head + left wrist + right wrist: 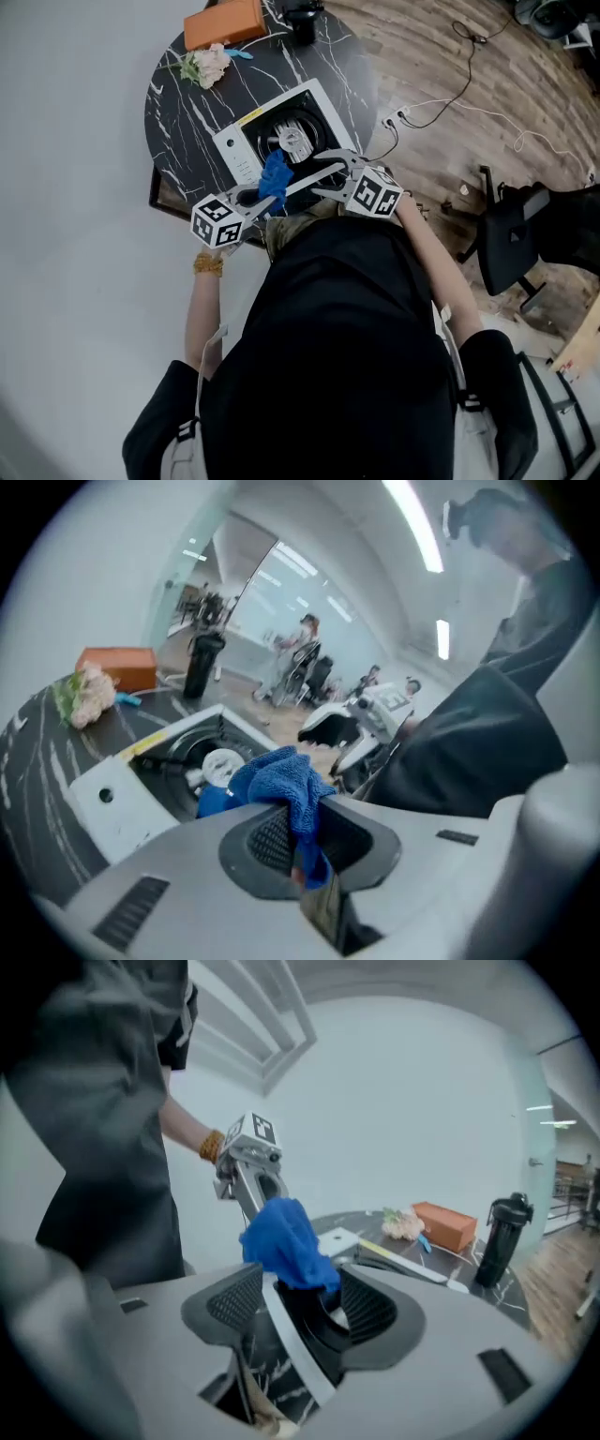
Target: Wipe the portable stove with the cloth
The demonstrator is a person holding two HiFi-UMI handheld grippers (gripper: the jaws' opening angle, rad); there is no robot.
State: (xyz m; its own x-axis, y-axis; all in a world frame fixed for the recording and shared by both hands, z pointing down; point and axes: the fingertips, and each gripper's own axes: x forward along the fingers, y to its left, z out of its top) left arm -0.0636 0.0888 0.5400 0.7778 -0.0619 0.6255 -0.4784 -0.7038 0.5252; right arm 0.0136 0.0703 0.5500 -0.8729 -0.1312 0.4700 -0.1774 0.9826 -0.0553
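The left gripper (302,847) is being clamped, nearly closed, on a crumpled blue terry cloth (277,780) over the white square portable stove (246,141), whose yellow label strip (251,116) is too small to be read. The right gripper (302,1305) is being held open just beside the cloth, gripping nothing.

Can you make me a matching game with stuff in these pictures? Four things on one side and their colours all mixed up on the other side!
Things:
1. cloth
2. box
3. bottle
4. stove

Colours:
A. white with a dark middle
B. blue
C. black
D. orange

Right pairs: 1-B, 2-D, 3-C, 4-A.
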